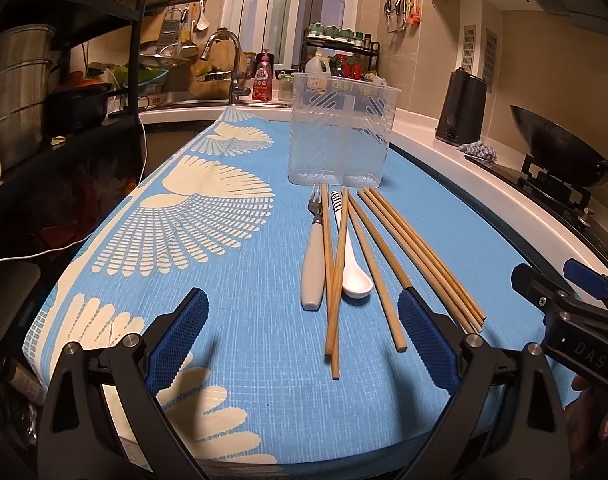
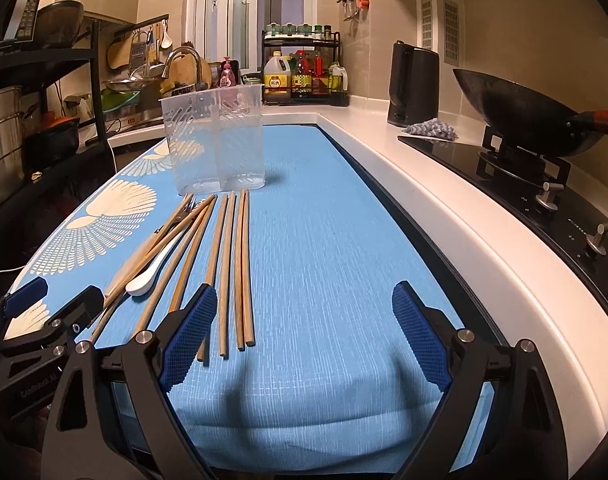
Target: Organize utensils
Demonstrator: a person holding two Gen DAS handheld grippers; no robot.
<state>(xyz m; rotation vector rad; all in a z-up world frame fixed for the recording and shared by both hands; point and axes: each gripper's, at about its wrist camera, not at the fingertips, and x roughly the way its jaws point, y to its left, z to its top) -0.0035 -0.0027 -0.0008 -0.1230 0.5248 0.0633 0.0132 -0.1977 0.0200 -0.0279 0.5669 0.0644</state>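
A clear plastic utensil holder (image 1: pixel 340 132) (image 2: pixel 215 140) stands upright on the blue patterned cloth (image 1: pixel 223 256) (image 2: pixel 324 248). In front of it lie several wooden chopsticks (image 1: pixel 408 248) (image 2: pixel 227 264), a fork with a grey handle (image 1: pixel 314 260) and a white spoon (image 1: pixel 352 268) (image 2: pixel 151 272). My left gripper (image 1: pixel 304 316) hovers open over the near ends of the utensils, holding nothing. My right gripper (image 2: pixel 304 312) is open too, just right of the chopstick ends, and shows at the right edge of the left wrist view (image 1: pixel 560 292).
A white counter (image 2: pixel 444 200) runs along the right with a black kettle (image 2: pixel 414 84), a wok (image 2: pixel 520 108) on a stove (image 2: pixel 544 184) and a condiment rack (image 2: pixel 304 72). A sink tap (image 1: pixel 229 60) and a black shelf (image 1: pixel 63 80) with pots stand at the left.
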